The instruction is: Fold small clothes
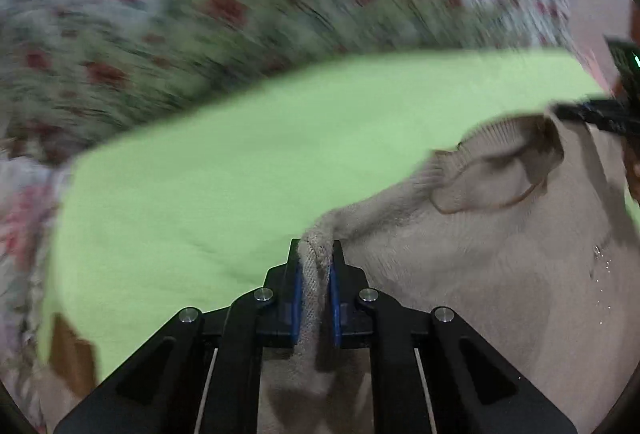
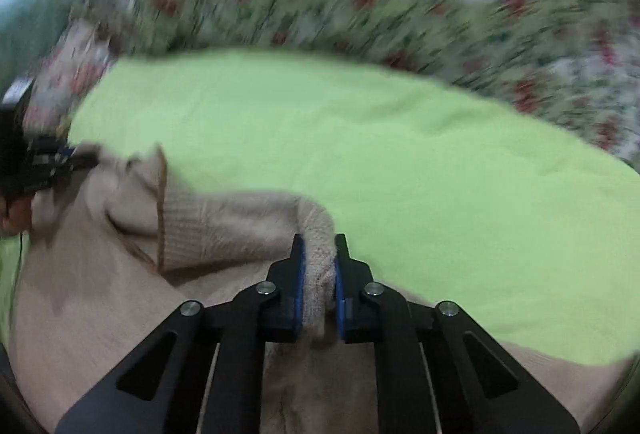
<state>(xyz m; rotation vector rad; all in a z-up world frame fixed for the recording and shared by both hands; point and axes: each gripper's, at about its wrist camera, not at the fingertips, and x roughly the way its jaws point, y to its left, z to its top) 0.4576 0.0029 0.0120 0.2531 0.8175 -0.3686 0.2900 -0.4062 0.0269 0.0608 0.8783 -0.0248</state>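
Left claw (image 1: 316,254) and right claw (image 2: 319,250) both clamped, fabric pinched between blue pads.

wrist views, close, facing inward; shared sweater (image 1: 480,254)

green cloth (image 1: 224,170) on floral sheet (image 1: 132,14)

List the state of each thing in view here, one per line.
Left gripper: jaws shut on a bunched edge of the beige knit garment.
Right gripper: jaws shut on another bunched edge of it.
Beige knit garment: lifted at both grips, rumpled, not yet folded.
Green cloth: spread flat.
Floral fabric: motion-blurred.
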